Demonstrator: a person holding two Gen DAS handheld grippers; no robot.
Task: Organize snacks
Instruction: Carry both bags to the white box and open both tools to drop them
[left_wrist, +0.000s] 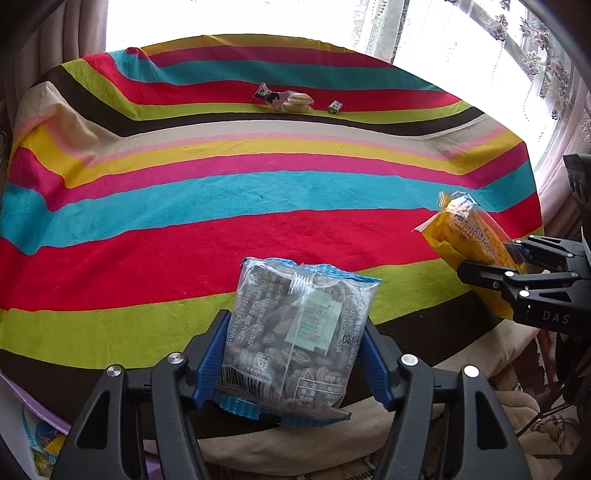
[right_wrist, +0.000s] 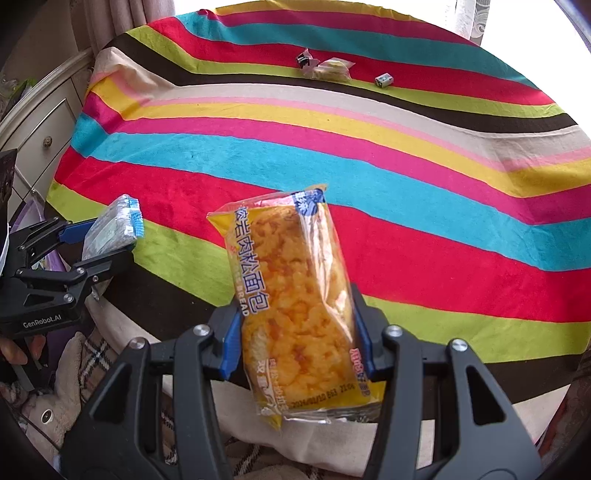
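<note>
My left gripper (left_wrist: 295, 354) is shut on a clear blue-edged bag of brown nuts (left_wrist: 295, 332), held upright above the near edge of the striped table; it also shows in the right wrist view (right_wrist: 110, 229). My right gripper (right_wrist: 295, 332) is shut on a yellow pork-floss bread packet (right_wrist: 291, 295), held upright over the near edge; the packet also shows in the left wrist view (left_wrist: 469, 236). At the far side lie a small dark-and-white wrapper (left_wrist: 266, 94), a clear pack of pale biscuits (left_wrist: 295, 102) and a small cube snack (left_wrist: 335, 107).
A striped cloth (left_wrist: 184, 192) covers the round table. Lace curtains and a bright window stand behind it (left_wrist: 517, 55). A cream drawer cabinet (right_wrist: 40, 136) stands to the left. Plaid and fluffy fabric (right_wrist: 92, 362) lies below the near edge.
</note>
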